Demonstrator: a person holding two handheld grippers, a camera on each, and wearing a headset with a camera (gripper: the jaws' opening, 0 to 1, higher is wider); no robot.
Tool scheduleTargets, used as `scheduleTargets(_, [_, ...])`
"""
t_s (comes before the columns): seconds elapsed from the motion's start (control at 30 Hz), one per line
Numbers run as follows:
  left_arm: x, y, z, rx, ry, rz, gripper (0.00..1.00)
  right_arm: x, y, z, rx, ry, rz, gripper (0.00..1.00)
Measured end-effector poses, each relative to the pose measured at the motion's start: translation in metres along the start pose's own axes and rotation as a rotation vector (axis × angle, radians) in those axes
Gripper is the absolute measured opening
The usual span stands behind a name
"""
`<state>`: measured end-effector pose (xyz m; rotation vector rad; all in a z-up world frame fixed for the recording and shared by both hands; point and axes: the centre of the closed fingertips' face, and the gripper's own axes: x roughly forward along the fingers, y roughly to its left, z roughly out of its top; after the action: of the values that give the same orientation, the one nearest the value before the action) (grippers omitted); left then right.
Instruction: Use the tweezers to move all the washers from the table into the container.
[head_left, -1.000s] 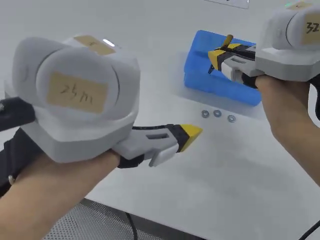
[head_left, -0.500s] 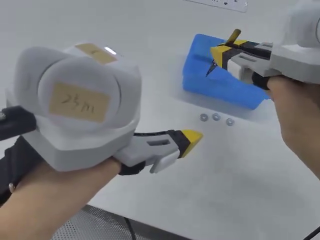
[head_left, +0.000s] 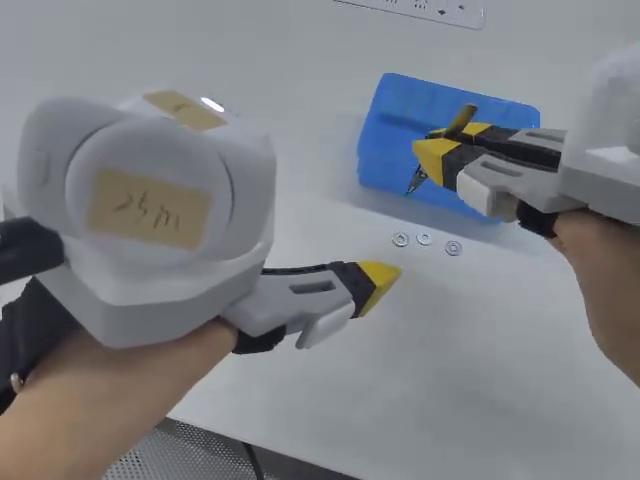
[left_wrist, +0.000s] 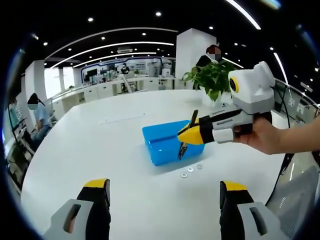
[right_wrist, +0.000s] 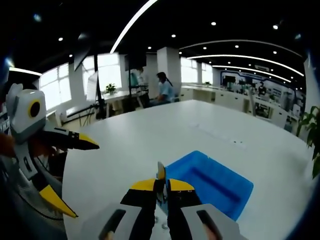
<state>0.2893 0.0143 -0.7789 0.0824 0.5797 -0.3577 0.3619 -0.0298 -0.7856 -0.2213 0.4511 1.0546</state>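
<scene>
While the right gripper (head_left: 432, 162) hangs over the near side of the blue container (head_left: 395, 120), its yellow-tipped jaws are pressed together on the tweezers (left_wrist: 188, 134), pinching them about midway along. The tool stands steeply tilted, its top end poking up above the jaws and its pointed end aimed down. In the head view that point sits against the container's near wall, up off the white table (head_left: 480, 370). Whether it touches the blue plastic, I cannot tell, and whether the tips carry anything is too small to make out.

Down on the table, three washers (head_left: 424, 239) lie in a short row just beside the container's near wall, close together yet apart from one another. In the left gripper view they sit just below the tweezers' point.

Over to the left gripper (left_wrist: 165, 186): its jaws are spread wide over bare table, low at the near side. It is well apart from washers and container, and it faces them. In the head view its yellow tip points toward the row of washers.

From the right gripper view, the container lies just ahead and to the right of the shut jaws, open side up, with the sliver of the tweezers rising between the yellow tips.
</scene>
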Motion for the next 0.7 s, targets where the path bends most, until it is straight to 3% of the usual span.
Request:
scheduleTargets(0.27, [-0.001,0.0,-0.003,0.002,0.013,0.0,0.93,0.004,0.002,-0.024,0.03,0.057,-0.004,0.04])
scheduleTargets(0.43, [-0.002,0.002,-0.003,0.0,0.007,0.005,0.93,0.004,0.003,-0.027,0.073,0.059,0.002,0.04])
scheduleTargets(0.7, [-0.003,0.002,-0.003,-0.002,0.008,0.009,0.93,0.005,0.003,-0.03,0.082,0.059,-0.003,0.04])
